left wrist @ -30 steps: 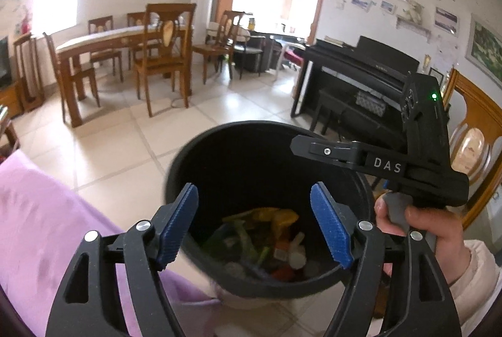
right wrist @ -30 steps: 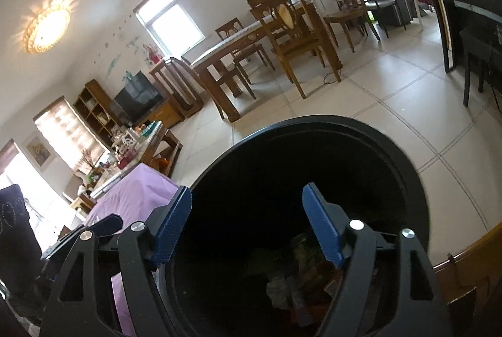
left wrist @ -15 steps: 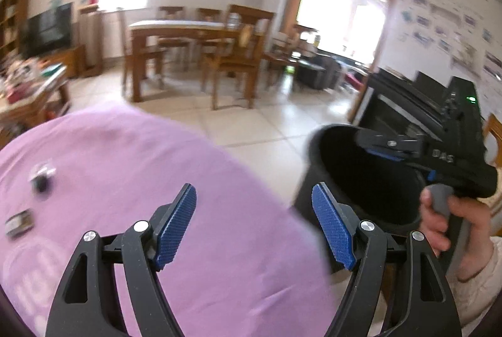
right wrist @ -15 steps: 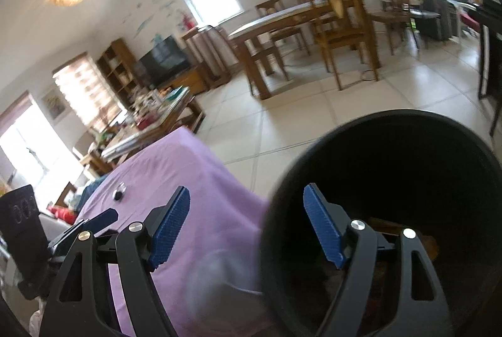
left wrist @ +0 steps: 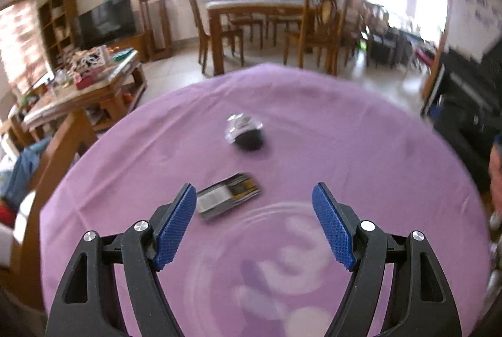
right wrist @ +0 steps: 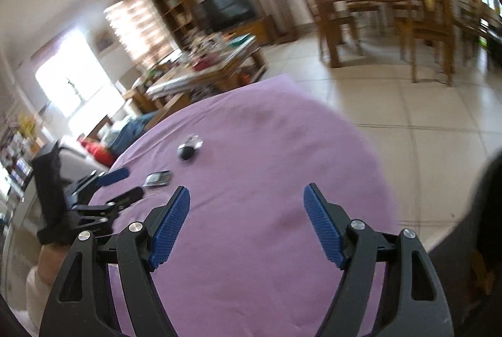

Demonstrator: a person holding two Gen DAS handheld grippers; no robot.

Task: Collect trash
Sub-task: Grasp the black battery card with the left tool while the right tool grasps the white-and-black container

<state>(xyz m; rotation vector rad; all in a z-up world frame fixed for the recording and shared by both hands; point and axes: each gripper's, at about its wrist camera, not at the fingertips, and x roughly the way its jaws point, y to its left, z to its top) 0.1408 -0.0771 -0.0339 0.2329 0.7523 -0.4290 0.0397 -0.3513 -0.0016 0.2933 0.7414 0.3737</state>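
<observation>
Purple tablecloth (left wrist: pixel 360 149) bears two scraps: one wrapper (left wrist: pixel 230 195), one dark lump (left wrist: pixel 248 134); both grippers' fingers (left wrist: pixel 175 224) wide, empty.

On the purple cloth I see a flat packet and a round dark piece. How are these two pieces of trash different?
The flat packet is low and rectangular, grey with a pale panel; the round dark piece is a black lump with crinkled clear wrap on top. The packet lies close to the left tool; the dark piece lies farther off. Both rest untouched on the purple cloth.
</observation>
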